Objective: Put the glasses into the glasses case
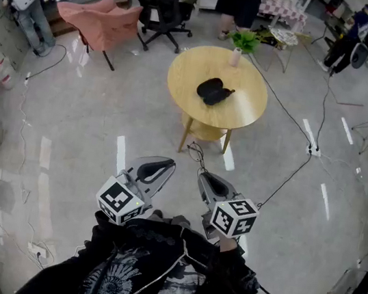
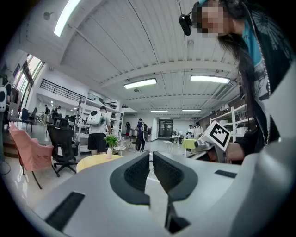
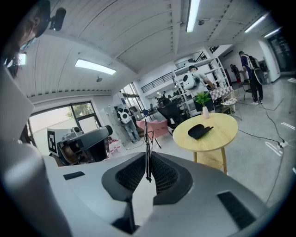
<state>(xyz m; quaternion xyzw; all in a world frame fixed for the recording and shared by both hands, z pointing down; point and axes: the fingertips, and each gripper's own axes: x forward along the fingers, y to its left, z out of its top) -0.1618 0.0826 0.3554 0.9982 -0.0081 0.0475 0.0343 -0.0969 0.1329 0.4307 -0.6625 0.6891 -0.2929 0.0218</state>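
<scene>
The black glasses case [image 1: 215,91] lies near the middle of the round yellow table [image 1: 179,87], a few steps ahead of me. In the right gripper view the case [image 3: 199,131] shows on the same table [image 3: 222,134]. My right gripper [image 1: 203,177] is held close to my body and is shut on thin dark-framed glasses [image 1: 197,153]. A slim part of the glasses [image 3: 147,148] stands up between its pads [image 3: 148,159]. My left gripper [image 1: 165,166] is beside it, jaws together with nothing between them [image 2: 151,155].
A small vase with a green plant [image 1: 236,51] stands at the table's far edge. A pink chair [image 1: 100,22] and a black office chair [image 1: 161,4] stand beyond on the left. A cable [image 1: 298,126] runs across the grey floor on the right. People stand further back.
</scene>
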